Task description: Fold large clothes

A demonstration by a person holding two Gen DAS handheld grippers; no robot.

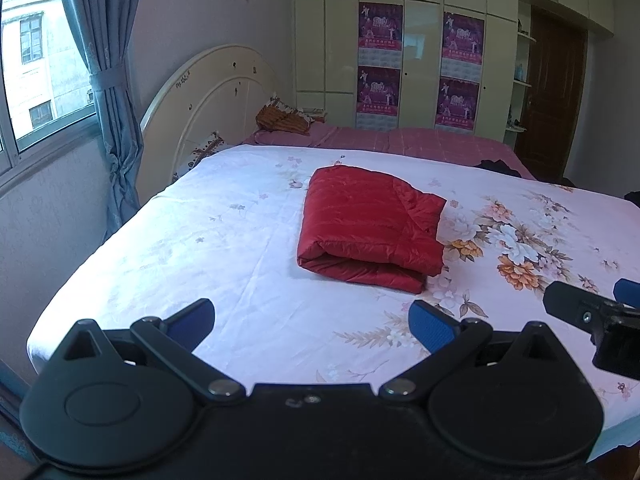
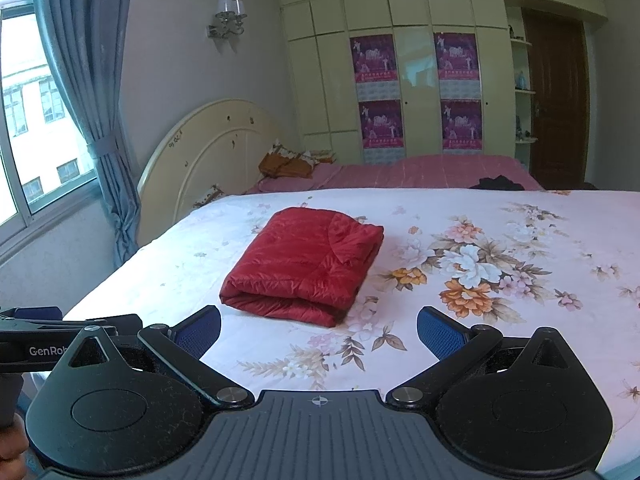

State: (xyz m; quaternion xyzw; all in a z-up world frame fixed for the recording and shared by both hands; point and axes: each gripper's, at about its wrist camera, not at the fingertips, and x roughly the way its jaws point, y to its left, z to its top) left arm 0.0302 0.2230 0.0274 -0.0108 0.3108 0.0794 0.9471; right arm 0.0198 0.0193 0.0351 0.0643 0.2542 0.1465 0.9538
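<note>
Lying folded into a thick rectangle, the red quilted garment (image 1: 370, 226) sits on the floral bedsheet (image 1: 224, 240), with its rounded fold edge turned toward both cameras and its layered open corner on the far right side. The left gripper (image 1: 312, 320) hangs above the sheet just short of the garment's near edge, its blue-padded fingers (image 1: 432, 326) spread wide with nothing between them; from the left wrist view the garment lies ahead of the gap and slightly toward the right finger, clear of both pads. The right gripper (image 2: 319, 330) is likewise wide apart and empty, and in its own view the garment (image 2: 304, 264) lies ahead of the gap and toward the left finger, its near fold edge close to that pad but not touching. Each gripper shows at the edge of the other's view: the right one to the right of the garment, the left one (image 2: 36, 332) to the left of it, so the garment sits ahead of and between the two. Right of the garment, the sheet carries a large printed flower cluster (image 2: 464, 276). Beyond the garment's far edge lie a pink bedcover (image 1: 400, 140), a cream headboard (image 1: 216, 92) and a wardrobe (image 1: 420, 48) with purple posters.
</note>
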